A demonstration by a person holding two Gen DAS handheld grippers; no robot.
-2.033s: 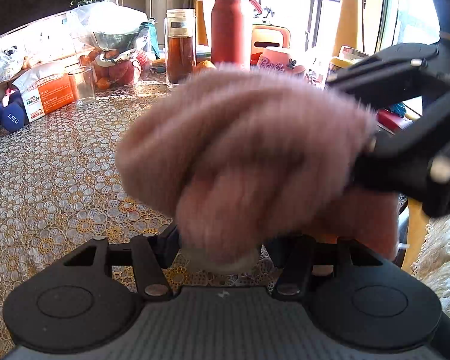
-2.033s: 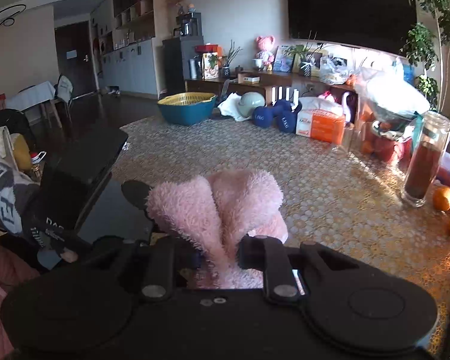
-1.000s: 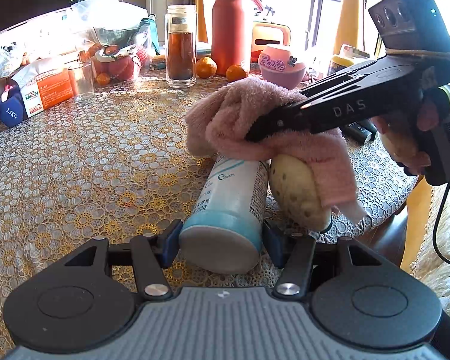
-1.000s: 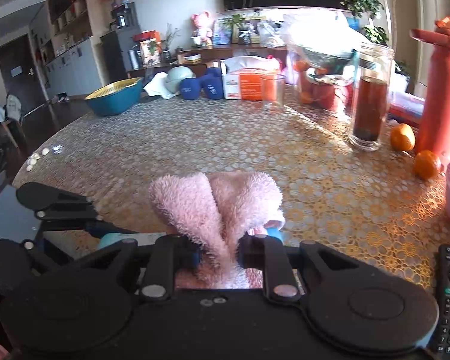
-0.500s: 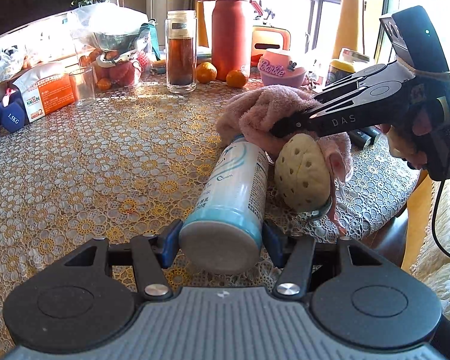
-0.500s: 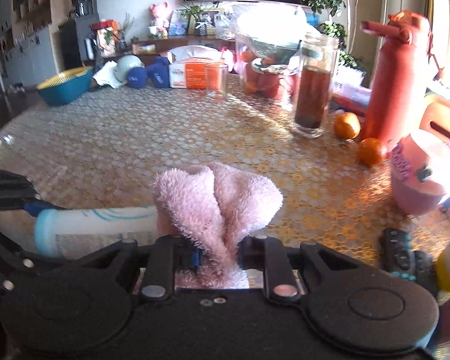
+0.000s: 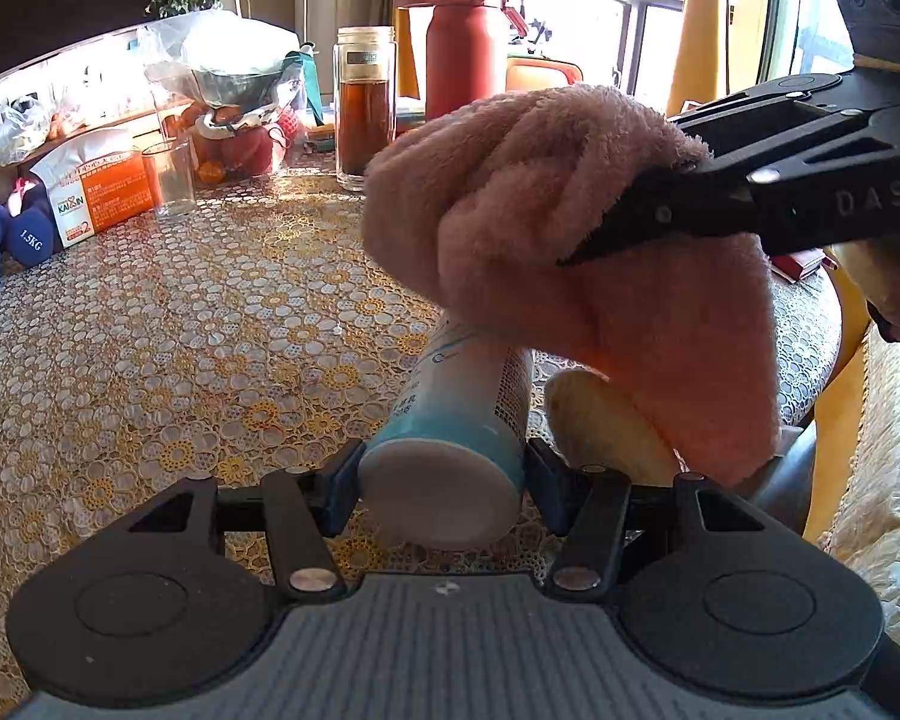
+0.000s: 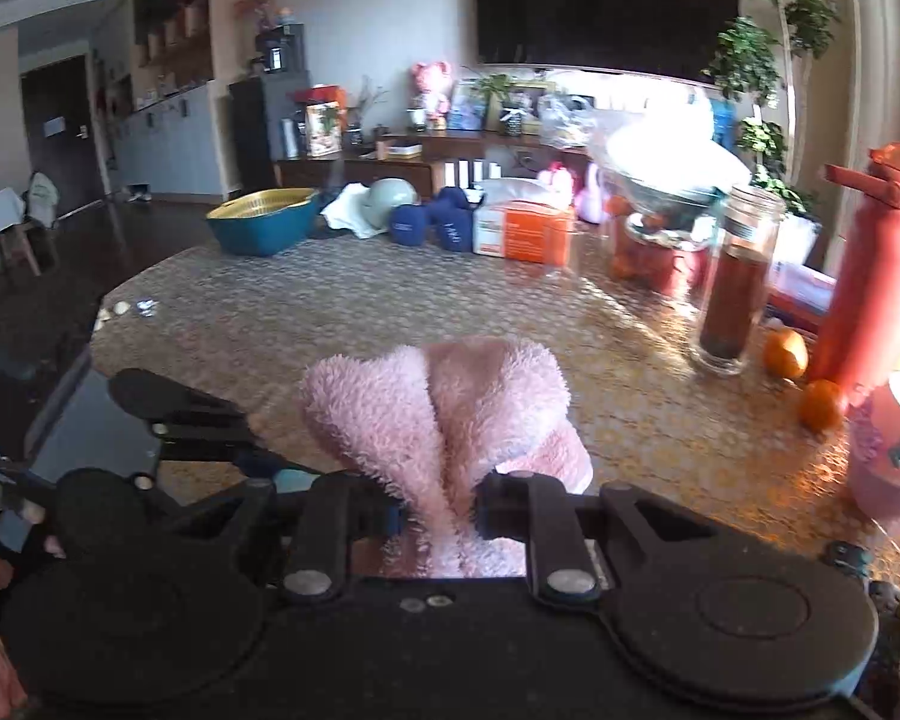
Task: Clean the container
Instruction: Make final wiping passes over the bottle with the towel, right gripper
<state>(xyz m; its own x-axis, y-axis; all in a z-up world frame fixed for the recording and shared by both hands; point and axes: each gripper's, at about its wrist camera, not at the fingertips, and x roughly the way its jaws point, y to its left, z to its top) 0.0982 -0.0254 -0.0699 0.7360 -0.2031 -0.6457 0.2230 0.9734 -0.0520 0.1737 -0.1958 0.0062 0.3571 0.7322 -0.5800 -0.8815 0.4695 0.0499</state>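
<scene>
Strong daylight floods in from the windows [image 7: 660, 18] far ahead and to the right of the left jaws, blowing out the glass to white and leaving glare on the plastic bag [image 7: 222, 54] ahead to their left. The patterned tablecloth [image 7: 150, 330] gleams in warm patches, and the pink towel [image 7: 570, 228] just above those jaws glows orange along its lower fold, shaded beneath. This view is sharp; straight lines bow toward the edges. The right wrist view is dimmer and softly blurred throughout, the room to the left of its jaws dark, the bag [image 8: 672, 156] washed out.
</scene>
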